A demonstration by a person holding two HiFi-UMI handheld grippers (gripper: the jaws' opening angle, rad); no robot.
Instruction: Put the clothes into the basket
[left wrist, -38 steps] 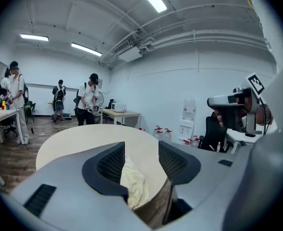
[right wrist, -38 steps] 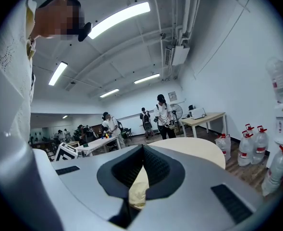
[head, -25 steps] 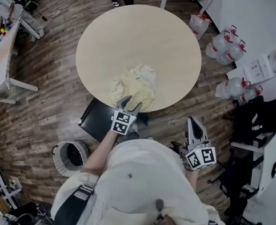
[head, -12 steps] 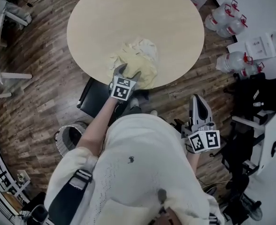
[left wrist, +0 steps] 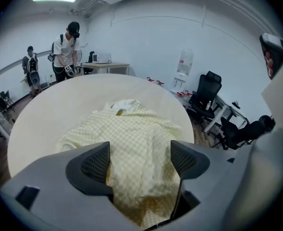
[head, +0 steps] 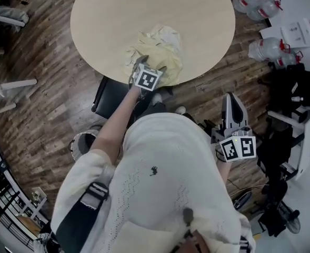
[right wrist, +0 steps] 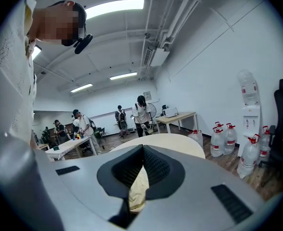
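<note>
Pale yellow checked garment is heaped at round beige table's near edge. Left gripper, just opened wide, is set astride it, unpinched; a thick fold should be taken. Right gripper is pressed together.

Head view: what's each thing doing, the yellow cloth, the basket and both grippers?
Pale yellow checked cloth: crumpled on the round beige table, between the left jaws.
Left gripper: jaws just been opening, wide apart, not pinching.
Right gripper: jaws shut, empty.
Round pale basket: upright on the floor.

No readable text, label, brand or number anywhere
</note>
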